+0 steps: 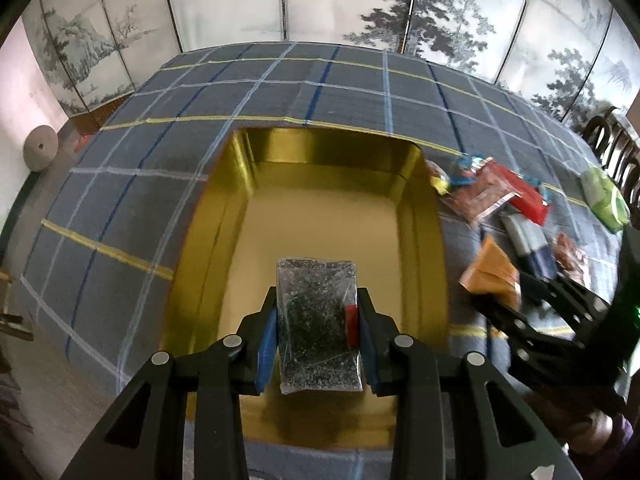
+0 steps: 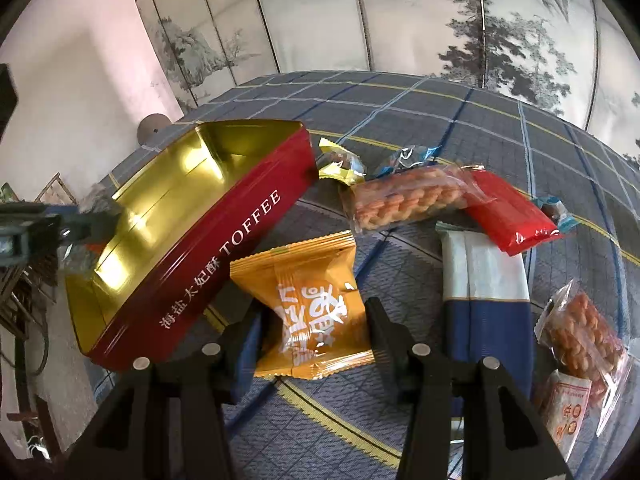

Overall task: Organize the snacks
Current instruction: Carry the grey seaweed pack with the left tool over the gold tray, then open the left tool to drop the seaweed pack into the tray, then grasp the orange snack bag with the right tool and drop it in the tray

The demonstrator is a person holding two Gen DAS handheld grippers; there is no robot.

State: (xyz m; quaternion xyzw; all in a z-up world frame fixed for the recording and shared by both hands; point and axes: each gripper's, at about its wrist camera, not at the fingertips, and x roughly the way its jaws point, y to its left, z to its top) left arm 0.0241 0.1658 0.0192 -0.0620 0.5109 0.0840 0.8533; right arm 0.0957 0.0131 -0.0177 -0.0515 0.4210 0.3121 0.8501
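A clear packet of dark bits [image 1: 316,328] hangs low over the floor of the open gold-lined toffee tin [image 1: 320,216], and my left gripper [image 1: 318,300] is shut on its sides. From the right wrist view the tin's red wall [image 2: 224,232] lies to the left. My right gripper [image 2: 314,312] has its fingers against both edges of an orange snack packet [image 2: 316,312] on the plaid cloth just right of the tin. The left wrist view shows that gripper [image 1: 500,288] at the right with the orange packet [image 1: 488,272] at its tips.
Loose snacks lie right of the tin: a twisted-dough packet [image 2: 404,200], a red packet [image 2: 516,216], a white-and-blue packet [image 2: 488,292], another dough packet [image 2: 580,328], small wrapped candies [image 2: 340,164] and a green packet [image 1: 604,196]. A painted folding screen [image 1: 340,0] stands behind the table.
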